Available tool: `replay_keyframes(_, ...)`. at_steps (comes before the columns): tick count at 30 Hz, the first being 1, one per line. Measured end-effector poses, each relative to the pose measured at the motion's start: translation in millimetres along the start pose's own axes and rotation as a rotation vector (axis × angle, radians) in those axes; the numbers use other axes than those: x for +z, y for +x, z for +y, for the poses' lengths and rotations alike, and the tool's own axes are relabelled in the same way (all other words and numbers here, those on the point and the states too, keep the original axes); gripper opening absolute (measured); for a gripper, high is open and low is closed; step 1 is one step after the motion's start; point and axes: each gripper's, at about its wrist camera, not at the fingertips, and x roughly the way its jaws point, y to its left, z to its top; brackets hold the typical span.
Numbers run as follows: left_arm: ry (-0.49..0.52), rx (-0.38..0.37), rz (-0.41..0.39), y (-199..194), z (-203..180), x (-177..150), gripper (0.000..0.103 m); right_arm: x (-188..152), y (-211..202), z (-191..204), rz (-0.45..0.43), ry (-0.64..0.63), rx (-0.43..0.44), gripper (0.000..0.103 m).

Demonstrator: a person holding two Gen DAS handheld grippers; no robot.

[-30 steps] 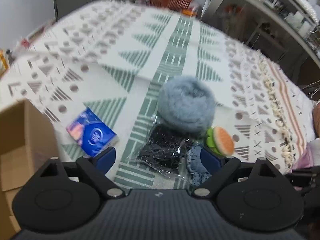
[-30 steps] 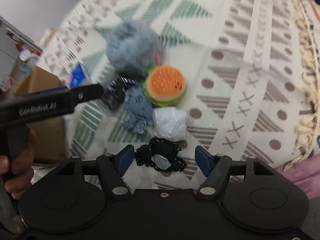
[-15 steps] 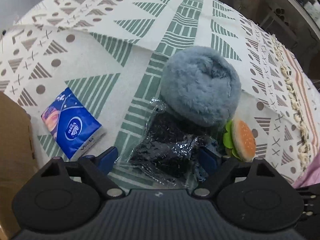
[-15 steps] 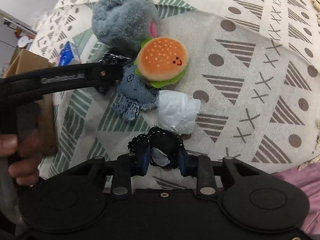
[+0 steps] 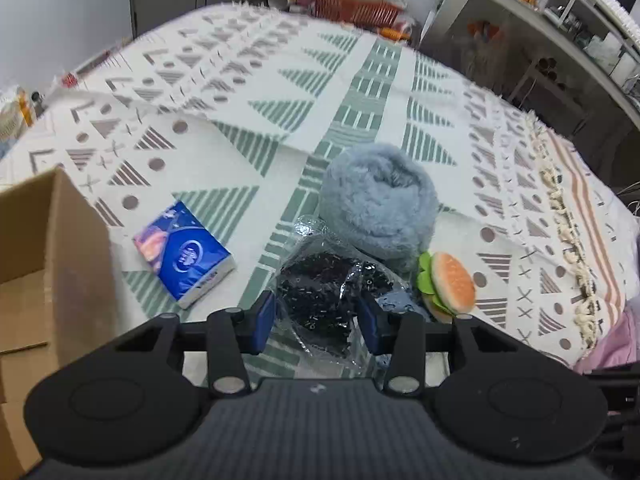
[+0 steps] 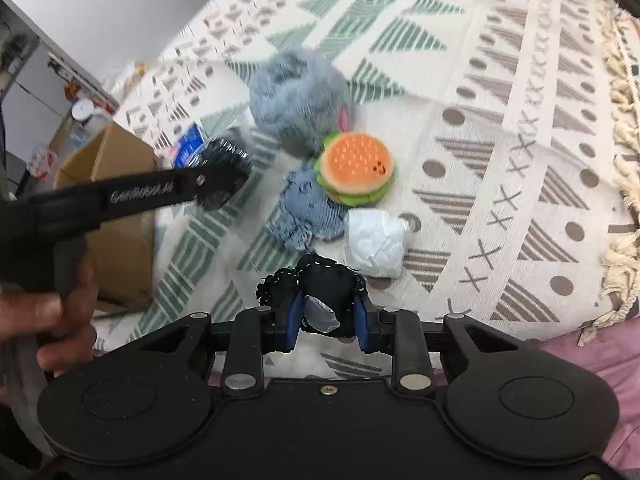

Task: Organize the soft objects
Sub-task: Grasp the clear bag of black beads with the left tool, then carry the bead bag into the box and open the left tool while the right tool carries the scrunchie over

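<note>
Both 2-finger claws mid-pick for the open brown cardboard box (image 5: 48, 264): left gripper (image 5: 318, 316) clamped on the crinkly clear bag of black bits (image 5: 328, 284) just right of box, right gripper (image 6: 326, 320) pinching the black lace-edged fabric piece (image 6: 320, 280) farther right.

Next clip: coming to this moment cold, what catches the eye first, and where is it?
The fluffy grey plush dominates mid-cloth, with the orange burger toy tucked against it. Each gripper is shut on something: the left gripper on a clear bag of black material, the right gripper on a small black fabric piece. An open cardboard box waits at the left edge.
</note>
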Motion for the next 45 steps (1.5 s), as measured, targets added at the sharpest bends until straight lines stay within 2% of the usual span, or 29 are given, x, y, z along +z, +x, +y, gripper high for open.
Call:
replay_keyframes(13,0.026,-0.001,-0.161,-85.1,-10.0,-9.4,0.042,-4.6,-56.8,15.1,-0.188,-0.024,0.011,0.027)
replay_keyframes(27,-0.034,0.071,-0.299,-158.6,32.8,-14.2,0.042,3.0,-95.6,55.6,-0.328,-0.064,0.079,0.027)
replay_keyframes(35,-0.084,0.142,-0.323,-185.1,69.7,-22.5,0.042,8.5,-93.5,92.6,-0.362,-0.096,0.151,0.027)
replay_keyframes(45,-0.13,0.213,-0.273,-185.6,115.2,-34.9,0.042,18.6,-73.2,138.7,-0.348,-0.108,0.239,0.027)
